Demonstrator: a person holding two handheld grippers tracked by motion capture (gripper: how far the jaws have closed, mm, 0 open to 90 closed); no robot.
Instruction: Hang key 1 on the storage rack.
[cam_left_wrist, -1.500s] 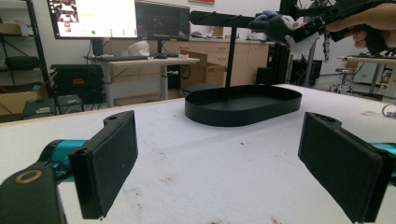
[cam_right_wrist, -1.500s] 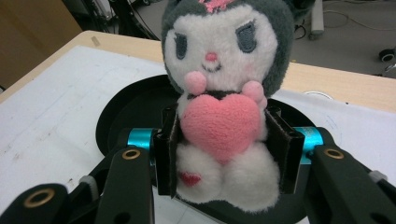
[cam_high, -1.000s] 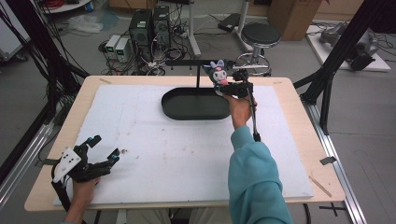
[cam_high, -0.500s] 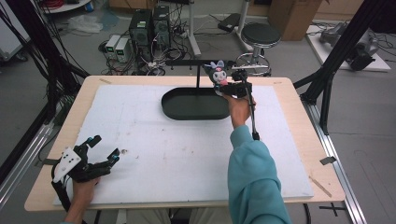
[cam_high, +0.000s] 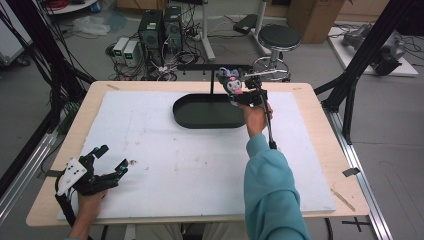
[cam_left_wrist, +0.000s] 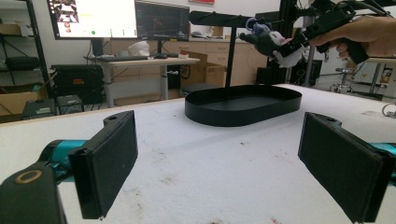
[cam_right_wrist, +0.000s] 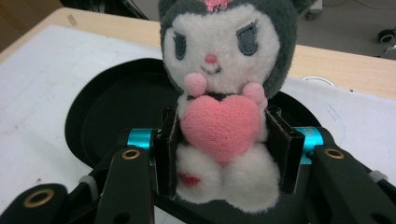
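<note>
Right gripper view alone reveals plush toy (cam_right_wrist: 224, 107) hugging pink heart (cam_right_wrist: 220, 126)

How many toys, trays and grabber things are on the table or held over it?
Soft plush toy, grey and white with a pink heart: 1
Black oval tray: 1
Black T-shaped stand: 1
Black two-jaw grippers, left gripper and right gripper: 2
Total: 5

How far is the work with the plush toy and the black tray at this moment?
Done: the right gripper has the plush toy clamped between its fingers and lifted. In hand: it holds the toy above the far right end of the black oval tray. Left: lowering and releasing it, probably into the tray, which looks empty. The left gripper rests open near the table's front left corner.
</note>
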